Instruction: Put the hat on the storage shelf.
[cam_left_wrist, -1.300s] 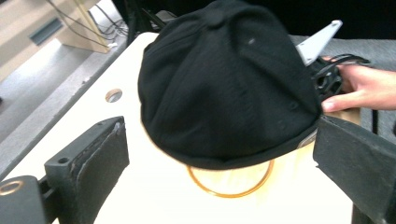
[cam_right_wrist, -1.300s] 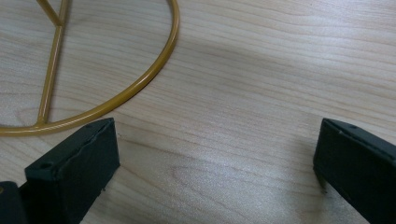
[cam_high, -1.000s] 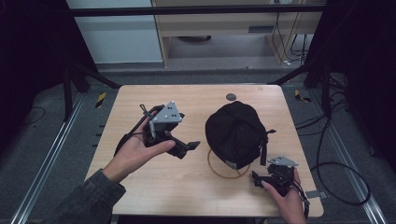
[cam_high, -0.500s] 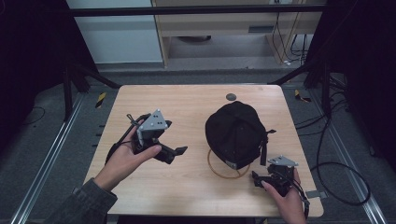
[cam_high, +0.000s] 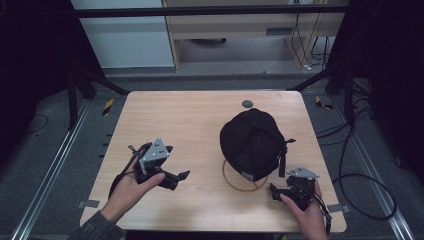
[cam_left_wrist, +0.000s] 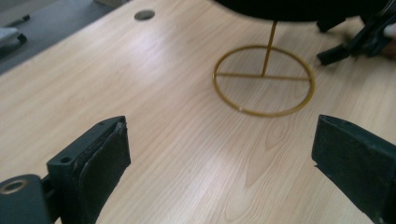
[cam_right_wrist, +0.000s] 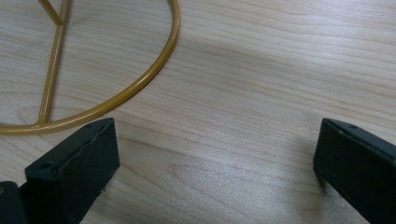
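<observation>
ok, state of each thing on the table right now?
black cap: sitting on the gold wire stand, not gripped
gold wire stand: upright, ring base flat on the table
left hand-held gripper: open, holding nothing, aimed at the stand
right hand-held gripper: open, holding nothing, low beside the ring base

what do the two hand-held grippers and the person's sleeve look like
Both are black. The left hand-held gripper carries a grey three-cornered plate on top and trails a black cable; its jaws are flat black blocks. The right hand-held gripper has a similar grey plate. A grey sleeve covers the left forearm.
</observation>
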